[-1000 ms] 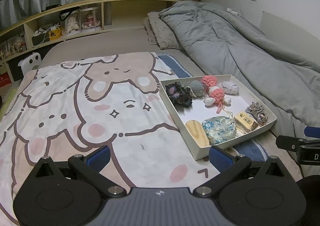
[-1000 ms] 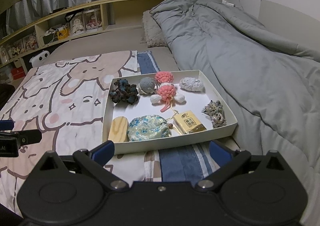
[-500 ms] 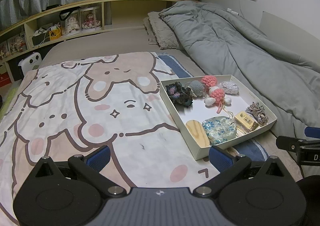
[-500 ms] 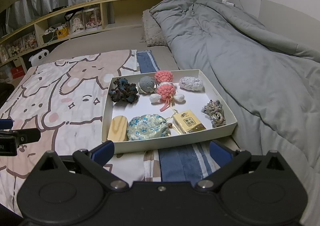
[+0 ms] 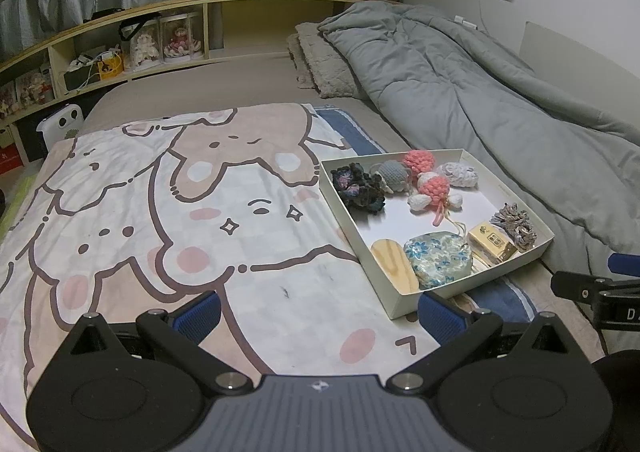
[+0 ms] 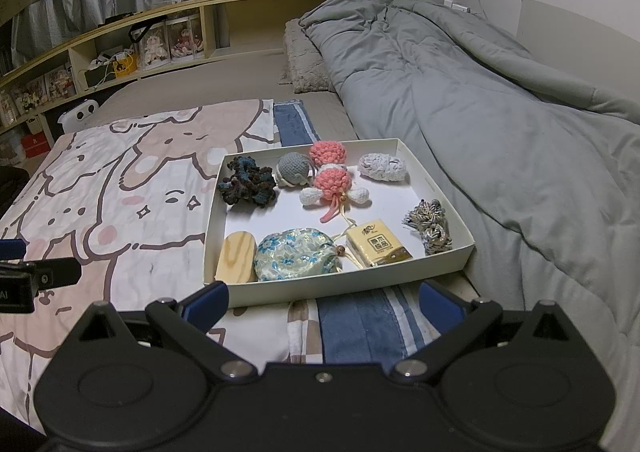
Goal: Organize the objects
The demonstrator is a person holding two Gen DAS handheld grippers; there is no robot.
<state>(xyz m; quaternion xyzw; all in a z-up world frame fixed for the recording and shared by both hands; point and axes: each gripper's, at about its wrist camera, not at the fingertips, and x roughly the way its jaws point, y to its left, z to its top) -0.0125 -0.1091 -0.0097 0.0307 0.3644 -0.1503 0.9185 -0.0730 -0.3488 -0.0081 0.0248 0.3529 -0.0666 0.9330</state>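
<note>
A white tray (image 6: 436, 266) lies on the bed, also in the left wrist view (image 5: 404, 302). It holds a wooden oval (image 6: 236, 258), a blue floral pouch (image 6: 294, 255), a yellow packet (image 6: 378, 248), a grey tassel knot (image 6: 430, 226), pink crochet balls (image 6: 332, 182), a grey crochet ball (image 6: 293, 168), a dark crochet piece (image 6: 246, 188) and a white knit piece (image 6: 382, 168). My right gripper (image 6: 324, 304) is open and empty just before the tray's near edge. My left gripper (image 5: 318, 312) is open and empty over the bear-print blanket (image 5: 160, 212), left of the tray.
A rumpled grey duvet (image 6: 500, 112) lies right of the tray. A grey pillow (image 5: 324, 64) sits at the head. A wooden shelf (image 5: 120, 36) with figures and boxes runs along the back. A white device (image 5: 60, 126) sits at the bed's far left.
The right gripper has moved slightly forward toward the tray. The left gripper has barely moved. Both stay open.
</note>
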